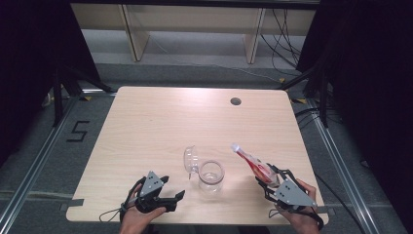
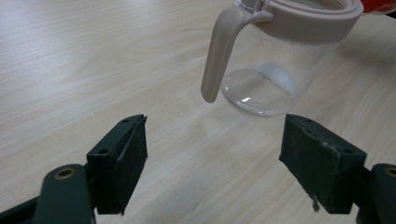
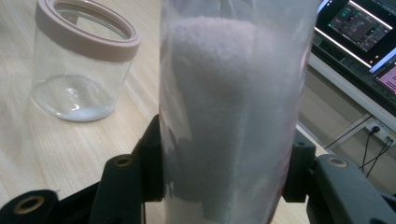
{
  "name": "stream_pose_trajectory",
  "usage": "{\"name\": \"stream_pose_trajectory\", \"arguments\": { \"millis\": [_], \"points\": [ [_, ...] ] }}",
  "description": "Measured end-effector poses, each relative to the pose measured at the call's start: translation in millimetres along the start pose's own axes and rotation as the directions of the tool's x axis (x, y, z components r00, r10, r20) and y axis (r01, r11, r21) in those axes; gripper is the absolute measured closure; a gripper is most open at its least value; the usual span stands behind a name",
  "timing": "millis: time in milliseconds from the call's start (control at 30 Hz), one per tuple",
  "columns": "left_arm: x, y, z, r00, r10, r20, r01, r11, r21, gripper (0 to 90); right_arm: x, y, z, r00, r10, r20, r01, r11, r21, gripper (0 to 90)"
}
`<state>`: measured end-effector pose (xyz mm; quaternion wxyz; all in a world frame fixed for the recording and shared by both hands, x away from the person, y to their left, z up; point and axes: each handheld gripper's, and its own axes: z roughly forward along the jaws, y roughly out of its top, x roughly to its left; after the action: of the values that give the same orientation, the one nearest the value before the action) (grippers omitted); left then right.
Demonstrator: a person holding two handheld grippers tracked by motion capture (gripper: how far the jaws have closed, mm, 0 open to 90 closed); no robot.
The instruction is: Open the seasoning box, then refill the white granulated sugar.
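A clear glass jar (image 1: 211, 177) with a beige rim stands near the table's front edge, its hinged lid (image 1: 191, 159) flipped open to the left. A little white powder lies on the jar's (image 3: 79, 70) bottom. My right gripper (image 1: 267, 178) is shut on a clear pouch (image 1: 249, 161) with red print, tilted up and left toward the jar. The pouch (image 3: 233, 116) holds white granules and sits between the jaws of my right gripper (image 3: 229, 158). My left gripper (image 1: 173, 187) rests left of the jar. Its jaws stand open and hold nothing; the left gripper (image 2: 215, 140) faces the jar (image 2: 271, 79) and a beige handle (image 2: 219, 51).
The light wooden table (image 1: 156, 122) has a round cable hole (image 1: 235, 101) at the back right. Dark curtains flank both sides and cables run on the floor behind. A lit screen (image 3: 359, 23) stands off the table's right side.
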<state>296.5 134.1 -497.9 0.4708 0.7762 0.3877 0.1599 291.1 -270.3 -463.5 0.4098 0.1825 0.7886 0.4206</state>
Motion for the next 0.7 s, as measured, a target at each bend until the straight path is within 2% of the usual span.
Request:
{"name": "stream_pose_trajectory", "arguments": {
  "millis": [133,267,300,367,400,500,567,633,700],
  "points": [
    [0.3,0.0,0.0,1.0000,0.005,0.000,-0.005,1.0000,0.002,22.4,-0.8,-0.5,0.1,1.0000,-0.004,0.004,0.004,1.000,0.006,48.5],
    [-0.6,-0.7,-0.1,0.9999,-0.008,0.008,0.009,0.9999,-0.011,22.4,1.1,0.0,0.3,1.0000,0.003,0.005,-0.003,1.000,0.012,48.5],
    [-0.5,-0.9,0.0,0.9999,-0.012,0.008,0.012,0.9999,-0.011,22.3,0.7,0.5,0.6,0.9998,-0.018,0.004,0.018,1.000,0.011,48.5],
    [-0.4,-0.8,0.0,0.9999,-0.015,0.005,0.015,0.9999,-0.009,22.3,1.8,0.9,0.0,0.9998,-0.020,0.008,0.020,1.000,0.015,48.5],
    [-0.5,-0.8,0.1,0.9999,-0.014,0.005,0.014,0.9999,-0.009,22.3,1.7,1.4,-0.1,0.9991,-0.041,0.006,0.041,0.999,0.015,48.6],
    [-0.2,-0.4,-0.4,1.0000,0.001,-0.001,-0.001,1.0000,-0.003,22.3,2.7,1.3,0.3,0.9983,-0.058,0.010,0.058,0.998,0.022,48.6],
    [-1.2,-0.6,0.0,1.0000,-0.009,-0.001,0.009,0.9999,-0.005,22.3,2.8,0.3,0.5,0.9958,-0.091,0.014,0.090,0.995,0.034,48.6],
    [-0.7,-1.0,0.1,1.0000,-0.006,0.007,0.006,1.0000,-0.006,22.3,5.3,-0.2,0.4,0.9962,-0.086,0.009,0.086,0.995,0.045,48.6],
    [-0.7,-1.5,-0.4,0.9999,-0.009,0.008,0.009,0.9999,-0.009,22.2,5.3,0.6,0.9,0.9945,-0.104,0.011,0.103,0.994,0.044,48.6]
  ]
}}
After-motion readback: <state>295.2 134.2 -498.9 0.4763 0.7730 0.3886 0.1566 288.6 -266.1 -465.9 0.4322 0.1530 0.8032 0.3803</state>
